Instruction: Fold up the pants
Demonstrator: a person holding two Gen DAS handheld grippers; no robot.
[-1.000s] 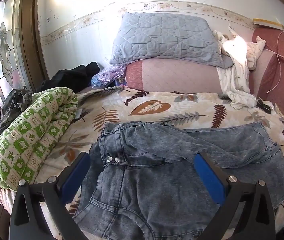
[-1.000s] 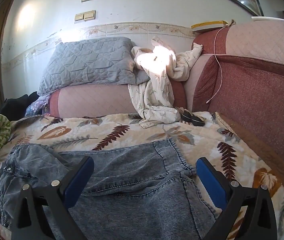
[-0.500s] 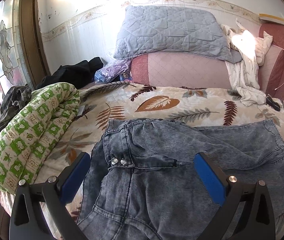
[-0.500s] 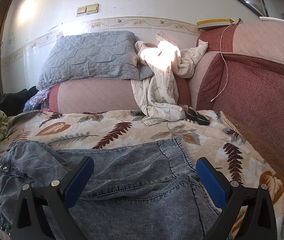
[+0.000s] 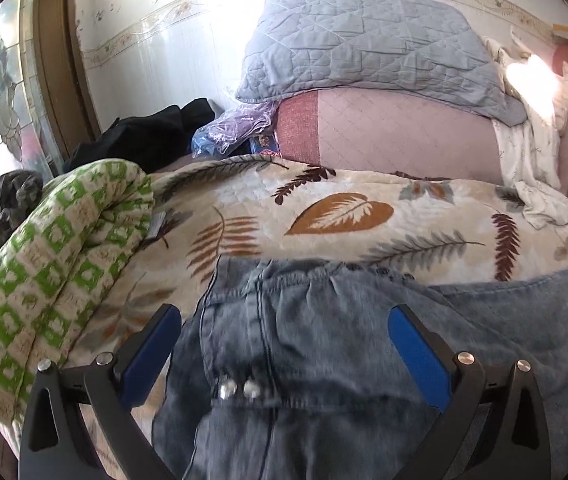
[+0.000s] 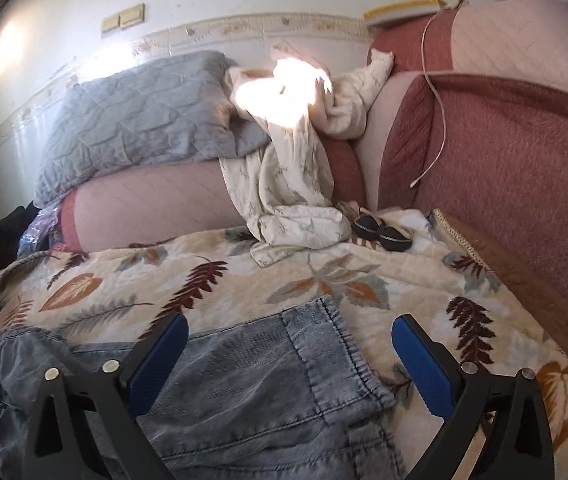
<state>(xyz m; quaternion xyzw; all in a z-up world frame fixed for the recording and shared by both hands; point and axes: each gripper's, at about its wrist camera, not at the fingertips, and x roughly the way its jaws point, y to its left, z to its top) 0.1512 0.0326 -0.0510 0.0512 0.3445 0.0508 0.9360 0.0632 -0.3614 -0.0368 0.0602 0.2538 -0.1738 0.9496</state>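
Observation:
Grey-blue denim pants lie spread on a leaf-print blanket. In the left wrist view the waistband with two metal buttons sits between my fingers. My left gripper is open and empty, low over the waist end. In the right wrist view the pants show their hem end. My right gripper is open and empty, low over that hem corner.
A rolled green-and-white quilt lies at the left edge. A grey pillow rests on a pink bolster at the back. White clothes and dark slippers lie at the back right. A red padded headboard stands right.
Both grippers have moved forward and down toward the pants. The waistband and the hem now sit closer between the open fingers.

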